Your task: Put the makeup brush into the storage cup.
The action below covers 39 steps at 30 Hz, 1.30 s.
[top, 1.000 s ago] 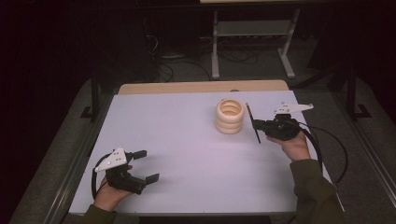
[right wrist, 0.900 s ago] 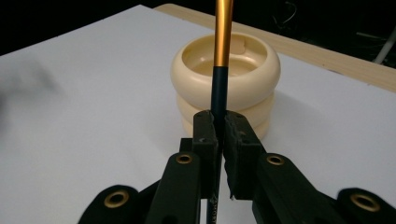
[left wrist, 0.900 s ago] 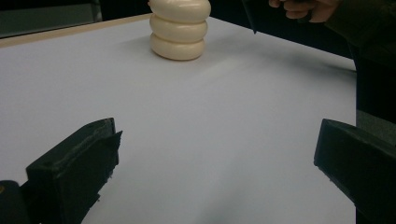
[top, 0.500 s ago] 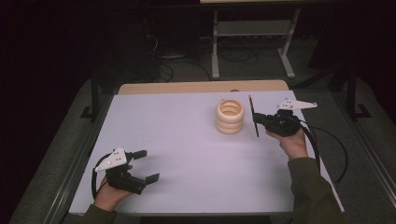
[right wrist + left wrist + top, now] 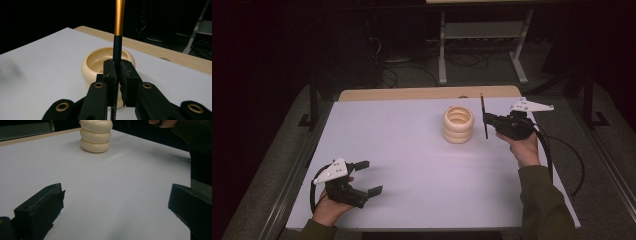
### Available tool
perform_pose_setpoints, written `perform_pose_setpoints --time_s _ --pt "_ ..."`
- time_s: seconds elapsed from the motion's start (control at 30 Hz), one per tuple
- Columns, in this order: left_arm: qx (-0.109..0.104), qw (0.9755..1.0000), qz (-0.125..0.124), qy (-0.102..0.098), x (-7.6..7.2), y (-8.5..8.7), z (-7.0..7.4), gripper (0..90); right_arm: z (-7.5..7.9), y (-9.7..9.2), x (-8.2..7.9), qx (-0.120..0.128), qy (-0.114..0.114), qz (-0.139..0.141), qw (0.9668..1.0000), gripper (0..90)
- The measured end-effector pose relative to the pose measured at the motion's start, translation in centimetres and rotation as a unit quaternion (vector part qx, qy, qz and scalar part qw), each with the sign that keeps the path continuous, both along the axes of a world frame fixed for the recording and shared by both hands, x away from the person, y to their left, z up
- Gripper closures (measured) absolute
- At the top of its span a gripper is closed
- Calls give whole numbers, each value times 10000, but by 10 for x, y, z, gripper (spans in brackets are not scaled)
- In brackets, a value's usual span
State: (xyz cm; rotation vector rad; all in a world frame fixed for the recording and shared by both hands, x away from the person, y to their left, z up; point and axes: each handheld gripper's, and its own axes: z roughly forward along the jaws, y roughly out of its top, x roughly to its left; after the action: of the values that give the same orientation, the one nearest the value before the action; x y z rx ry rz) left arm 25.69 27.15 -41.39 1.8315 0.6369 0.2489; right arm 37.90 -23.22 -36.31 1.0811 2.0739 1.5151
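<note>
The right gripper [image 5: 490, 121] holds 1 pen [image 5: 483, 116] upright, its fingers [image 5: 110, 75] clamped together on the dark lower barrel, with the orange upper part of the pen [image 5: 119, 17] rising out of the top of the right gripper view. The pen stands just beside the cream holder [image 5: 458, 124], on the holder's right in the high view, raised above the white surface [image 5: 412, 150] and apart from the holder's rim. In the right gripper view the holder [image 5: 97, 62] sits directly behind the clamped fingers, its open mouth facing up.

The step in hand looks like carrying the pen to the holder for dropping in. The next move calls for lifting the pen's lower end over the rim, centring it above the mouth, lowering it inside and then letting the fingers part. The pen should be kept near upright so that its tip does not catch the rim and tip the holder.

The left gripper [image 5: 362, 177] rests low near the front left of the surface, well apart from the holder, its fingers [image 5: 41, 210] spread wide on nothing.

Counted: 1 pen, 1 holder shaped like 3 stacked rings, 2 grippers.
</note>
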Motion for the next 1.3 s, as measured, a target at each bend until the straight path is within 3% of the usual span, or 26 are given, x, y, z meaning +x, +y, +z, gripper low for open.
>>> perform_pose_setpoints --time_s 0.77,1.3 --pt "-60 10000 34 53 0 0 0 0 7 15 26 233 -133 -159 9995 826" --pt "-65 10000 24 32 0 1 0 0 11 28 39 299 -225 -120 9992 827"
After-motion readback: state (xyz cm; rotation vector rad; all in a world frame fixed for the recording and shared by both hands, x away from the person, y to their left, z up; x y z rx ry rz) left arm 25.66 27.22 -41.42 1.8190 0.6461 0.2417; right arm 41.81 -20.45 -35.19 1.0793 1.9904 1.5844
